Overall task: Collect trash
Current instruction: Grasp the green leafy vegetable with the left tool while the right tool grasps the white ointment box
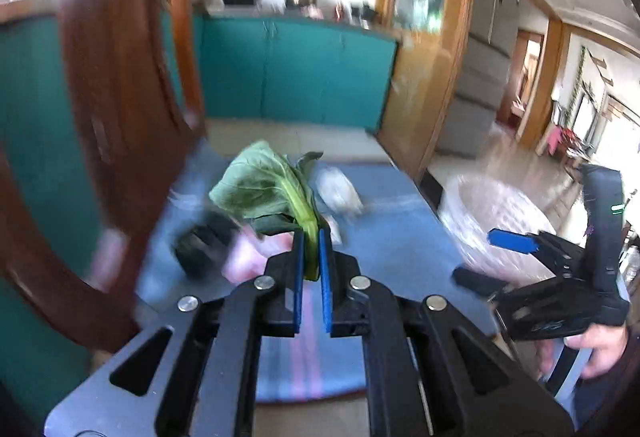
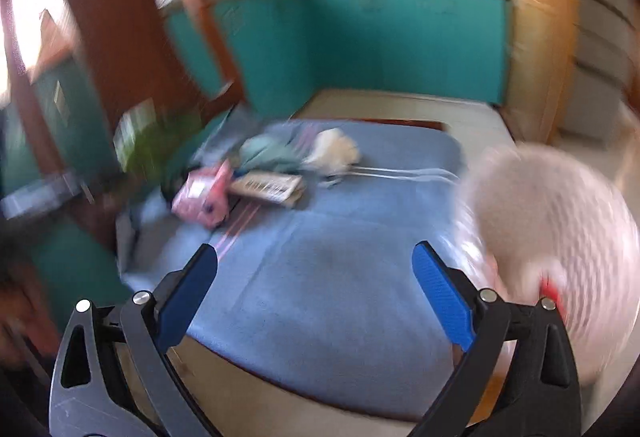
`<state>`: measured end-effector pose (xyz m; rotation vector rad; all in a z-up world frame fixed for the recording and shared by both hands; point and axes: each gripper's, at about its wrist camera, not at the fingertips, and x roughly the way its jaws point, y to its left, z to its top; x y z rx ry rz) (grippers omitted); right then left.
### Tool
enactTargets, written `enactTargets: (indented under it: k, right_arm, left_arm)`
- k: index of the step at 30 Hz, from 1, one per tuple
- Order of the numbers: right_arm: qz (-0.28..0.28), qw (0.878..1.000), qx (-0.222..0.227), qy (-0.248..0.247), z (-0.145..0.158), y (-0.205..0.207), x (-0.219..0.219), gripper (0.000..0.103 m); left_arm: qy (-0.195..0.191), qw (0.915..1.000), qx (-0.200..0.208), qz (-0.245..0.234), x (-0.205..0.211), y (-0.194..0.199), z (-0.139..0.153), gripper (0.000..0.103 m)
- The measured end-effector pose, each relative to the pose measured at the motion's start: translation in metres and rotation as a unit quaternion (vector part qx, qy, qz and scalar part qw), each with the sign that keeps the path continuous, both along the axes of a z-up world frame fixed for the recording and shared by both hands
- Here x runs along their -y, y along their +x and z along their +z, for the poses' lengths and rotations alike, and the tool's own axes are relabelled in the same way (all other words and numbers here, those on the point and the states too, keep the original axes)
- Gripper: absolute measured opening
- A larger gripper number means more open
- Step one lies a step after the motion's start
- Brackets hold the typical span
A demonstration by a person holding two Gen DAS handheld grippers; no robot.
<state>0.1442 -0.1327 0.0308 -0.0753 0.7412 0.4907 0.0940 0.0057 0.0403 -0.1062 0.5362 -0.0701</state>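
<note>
Blur smears the litter on my blue cloth [image 2: 340,257]. My left tongs [image 1: 311,245] pinch a green leaf [image 1: 264,189] by its stalk; my right tongs [image 2: 316,277] gape, empty, beside the white bag [image 2: 560,237].

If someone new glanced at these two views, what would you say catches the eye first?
Most striking is the green vegetable leaf, pinched by its stem in the shut left gripper above the blue cloth. To the right bulges a white plastic bag, beside the open right gripper. Farther back on the cloth lies a small heap of trash, including a pink carton and crumpled white paper.
</note>
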Motion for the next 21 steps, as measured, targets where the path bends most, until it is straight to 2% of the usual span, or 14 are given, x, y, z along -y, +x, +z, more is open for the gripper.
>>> enactTargets:
  k: [2, 4, 6, 8, 10, 15, 19, 21]
  right_arm:
    - [0.055, 0.996, 0.012, -0.064, 0.0, 0.016, -0.03, 0.096]
    - [0.11, 0.987, 0.022, -0.114, -0.002, 0.035, -0.06, 0.096]
    - [0.166, 0.973, 0.001, -0.158, -0.012, 0.062, -0.088, 0.094]
    - [0.205, 0.958, -0.022, -0.198, -0.027, 0.089, -0.111, 0.086]
    - [0.231, 0.947, -0.044, -0.221, -0.039, 0.106, -0.127, 0.077]
    - [0.277, 0.919, -0.079, -0.268, -0.067, 0.133, -0.153, 0.066]
    - [0.281, 0.916, -0.111, -0.265, -0.079, 0.146, -0.16, 0.057]
    - [0.272, 0.92, -0.126, -0.252, -0.078, 0.147, -0.154, 0.049]
  left_arm:
    - [0.009, 0.9999, 0.009, 0.008, -0.011, -0.001, 0.002, 0.008]
    - [-0.008, 0.9999, 0.009, 0.006, -0.021, 0.0, 0.003, 0.008]
    - [-0.009, 0.9999, 0.012, 0.009, -0.026, 0.0, 0.005, 0.008]
    - [-0.01, 0.9998, 0.019, 0.005, -0.031, -0.002, 0.006, 0.008]
    - [-0.015, 0.9997, 0.019, 0.002, -0.033, -0.005, 0.003, 0.008]
    - [-0.025, 0.9996, 0.009, 0.001, -0.041, -0.005, -0.002, 0.008]
    - [-0.043, 0.9991, 0.003, 0.005, -0.05, 0.003, -0.003, 0.008]
    - [-0.046, 0.9989, 0.004, 0.005, -0.051, 0.006, -0.001, 0.008]
